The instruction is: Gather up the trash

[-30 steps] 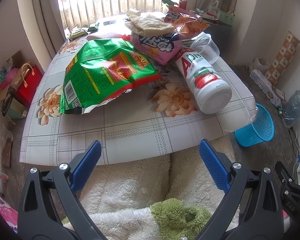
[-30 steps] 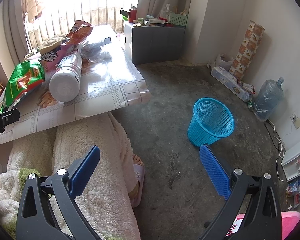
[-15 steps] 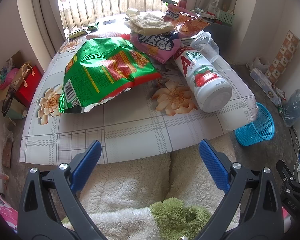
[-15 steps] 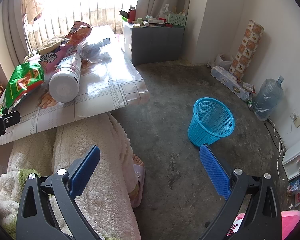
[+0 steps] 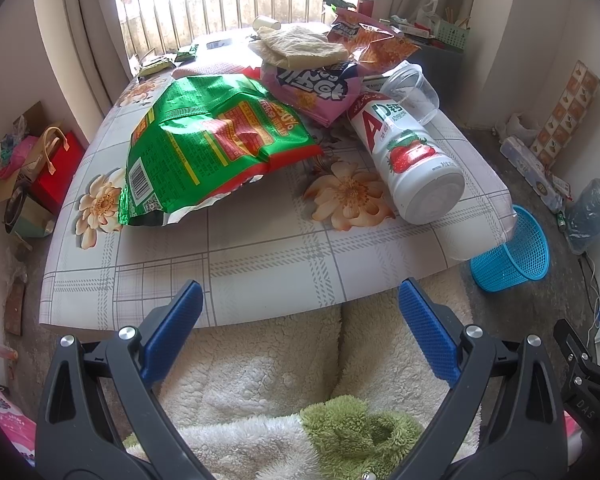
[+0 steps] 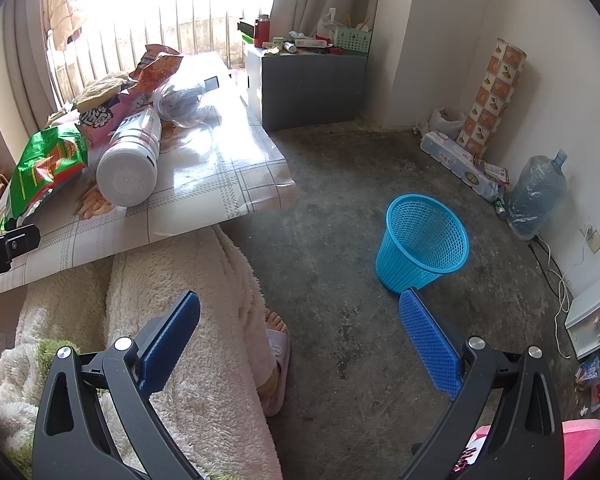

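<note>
The green snack bag and white drink bottle lie at frame centre on the table. Both the left gripper and right gripper are spread wide, holding nothing. Step in hand: approach, likely. Next move: 1 grasp, then transfer to the blue basket at centre right.

low table covered by a glossy grey-check cloth with printed peach flowers. landmark: white plastic bottle with strawberry label, lying on its side near the table's right edge, base toward the camera. left of the bottle: crumpled green foil snack bag, lying flat. behind the bottle: pink snack bag, clear plastic cup on its side, orange snack bag. concrete floor: blue mesh plastic wastebasket, upright, right of the bottle and well apart from the table.
</note>
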The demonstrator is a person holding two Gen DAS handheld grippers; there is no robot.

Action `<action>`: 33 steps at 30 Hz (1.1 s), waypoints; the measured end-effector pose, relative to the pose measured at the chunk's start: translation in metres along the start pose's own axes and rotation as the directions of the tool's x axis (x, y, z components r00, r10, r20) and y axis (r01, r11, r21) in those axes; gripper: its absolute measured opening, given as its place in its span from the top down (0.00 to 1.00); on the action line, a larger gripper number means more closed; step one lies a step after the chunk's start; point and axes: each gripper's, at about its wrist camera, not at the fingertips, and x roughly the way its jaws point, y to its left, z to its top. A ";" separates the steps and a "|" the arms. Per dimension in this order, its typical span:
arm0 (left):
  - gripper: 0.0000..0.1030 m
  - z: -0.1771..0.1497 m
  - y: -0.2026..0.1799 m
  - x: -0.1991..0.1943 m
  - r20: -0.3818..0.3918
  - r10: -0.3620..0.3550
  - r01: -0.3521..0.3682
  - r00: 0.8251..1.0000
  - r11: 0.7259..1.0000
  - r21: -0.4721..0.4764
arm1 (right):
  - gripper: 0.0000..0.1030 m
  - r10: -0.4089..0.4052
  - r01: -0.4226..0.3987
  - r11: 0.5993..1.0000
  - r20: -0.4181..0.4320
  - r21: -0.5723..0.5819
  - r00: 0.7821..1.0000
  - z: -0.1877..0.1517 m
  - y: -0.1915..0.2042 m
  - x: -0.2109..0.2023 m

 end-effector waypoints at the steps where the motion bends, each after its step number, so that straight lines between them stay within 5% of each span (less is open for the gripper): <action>1: 0.08 0.000 0.000 0.000 0.001 0.000 0.000 1.000 1.000 0.001 | 0.06 0.001 -0.001 1.000 0.001 0.000 1.000 0.000 0.000 0.000; 23: 0.08 -0.002 0.002 0.000 0.018 -0.040 0.040 0.999 0.999 0.003 | 0.06 0.004 -0.005 1.000 0.014 0.026 1.000 0.001 -0.003 0.000; 29: 0.08 0.004 0.008 -0.003 0.110 -0.112 0.106 0.988 0.993 0.054 | 0.06 0.009 -0.012 0.998 0.059 0.063 0.998 0.011 -0.001 0.001; 33: 0.08 0.008 0.023 -0.009 0.229 -0.157 0.143 0.961 0.987 0.079 | 0.06 0.034 -0.041 0.996 0.091 0.073 0.995 0.021 0.006 0.004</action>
